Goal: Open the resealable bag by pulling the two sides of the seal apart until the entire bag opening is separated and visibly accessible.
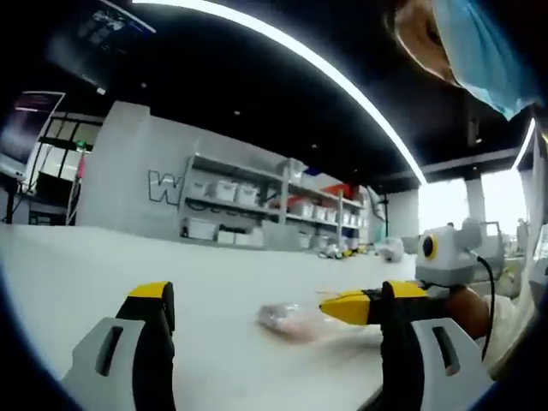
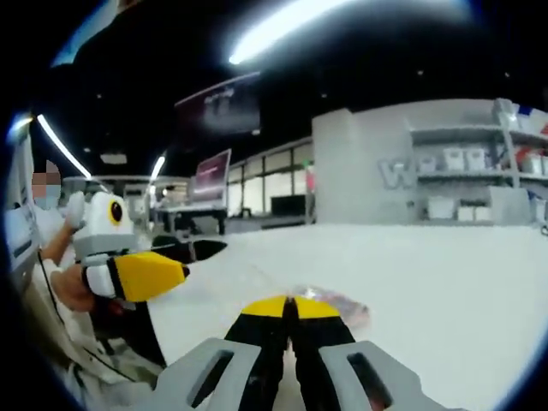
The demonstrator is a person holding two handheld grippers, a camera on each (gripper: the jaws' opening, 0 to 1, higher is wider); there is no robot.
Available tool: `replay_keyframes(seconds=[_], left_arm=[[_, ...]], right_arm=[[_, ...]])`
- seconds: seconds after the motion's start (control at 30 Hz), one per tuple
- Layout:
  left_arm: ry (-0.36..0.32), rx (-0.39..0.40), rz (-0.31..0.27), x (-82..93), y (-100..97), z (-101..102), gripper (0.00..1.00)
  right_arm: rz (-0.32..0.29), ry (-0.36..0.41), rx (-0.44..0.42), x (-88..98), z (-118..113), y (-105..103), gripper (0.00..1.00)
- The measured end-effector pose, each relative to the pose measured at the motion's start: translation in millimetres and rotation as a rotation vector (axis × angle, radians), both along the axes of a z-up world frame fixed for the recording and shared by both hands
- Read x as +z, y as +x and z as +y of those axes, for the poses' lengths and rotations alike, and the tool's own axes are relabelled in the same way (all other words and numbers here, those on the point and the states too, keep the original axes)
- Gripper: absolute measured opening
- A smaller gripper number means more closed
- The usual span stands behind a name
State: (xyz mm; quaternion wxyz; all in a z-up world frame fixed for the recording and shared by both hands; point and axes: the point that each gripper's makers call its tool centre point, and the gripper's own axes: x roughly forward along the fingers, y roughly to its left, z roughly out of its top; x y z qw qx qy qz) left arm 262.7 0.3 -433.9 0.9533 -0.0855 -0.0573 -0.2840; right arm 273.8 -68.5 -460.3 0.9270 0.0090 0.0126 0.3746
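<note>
White table [image 1: 86,274] carries clear resealable bag [image 1: 287,321], lying flat mid-surface, pinkish contents inside, seal seemingly unopened though blur hides detail. Task judged barely begun: no grip on either seal side, whole pull-apart left. Left gripper [image 1: 274,312]: jaws wide apart, empty, bag ahead between them, untouched. Right gripper [image 2: 292,305]: yellow-tipped jaws pressed together, nothing visibly pinched, bag [image 2: 330,304] just beyond tips; contact unclear.

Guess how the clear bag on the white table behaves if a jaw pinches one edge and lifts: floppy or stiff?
Probably floppy: the bag looks like thin, crumpled clear film lying low on the table, so it should sag from one pinch. Likely light, since its pinkish contents look small. The glossy film may slip. The views are blurry, so this is tentative.
</note>
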Motion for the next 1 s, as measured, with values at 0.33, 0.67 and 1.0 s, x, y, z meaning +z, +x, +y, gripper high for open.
replay_keyframes(seconds=[0.33, 0.67, 1.0], left_arm=[[0.031, 0.028, 0.024, -8.9, 0.1, 6.1, 0.94], [-0.011, 0.009, -0.018, -1.0, -3.6, 6.6, 0.95], [-0.007, 0.002, 0.028, -10.8, -3.9, 4.8, 0.94]], right_arm=[[0.015, 0.031, 0.01, 2.3, 0.8, -0.5, 0.0], [0.036, 0.071, 0.024, 5.4, 2.7, -0.8, 0.0], [0.032, 0.085, 0.034, 13.5, 3.3, -0.3, 0.0]])
